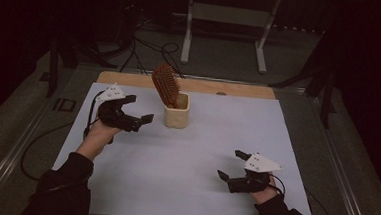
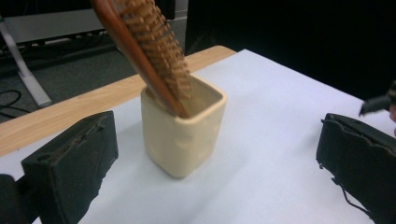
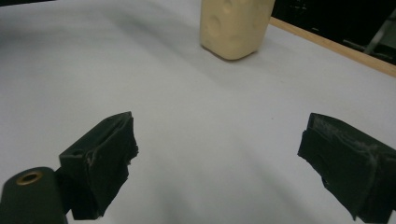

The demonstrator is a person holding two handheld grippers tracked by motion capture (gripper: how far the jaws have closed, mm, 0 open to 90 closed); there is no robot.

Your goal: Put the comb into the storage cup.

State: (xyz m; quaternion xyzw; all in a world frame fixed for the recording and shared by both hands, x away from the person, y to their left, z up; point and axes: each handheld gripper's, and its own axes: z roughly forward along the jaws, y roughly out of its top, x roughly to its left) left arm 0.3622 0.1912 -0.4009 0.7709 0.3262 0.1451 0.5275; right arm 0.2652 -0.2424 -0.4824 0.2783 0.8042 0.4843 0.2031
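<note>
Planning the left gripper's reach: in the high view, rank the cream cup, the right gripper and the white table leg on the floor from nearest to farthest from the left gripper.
From the left gripper:
1. Cream cup, just beside its open jaws, holding the brush.
2. White table leg, beyond the table's far edge.
3. Right gripper, at the near right of the table.

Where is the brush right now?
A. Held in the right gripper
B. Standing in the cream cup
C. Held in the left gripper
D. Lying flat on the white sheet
B: the brush leans in the cup, handle down, while the left gripper and the right gripper are both open and hold nothing.
</note>
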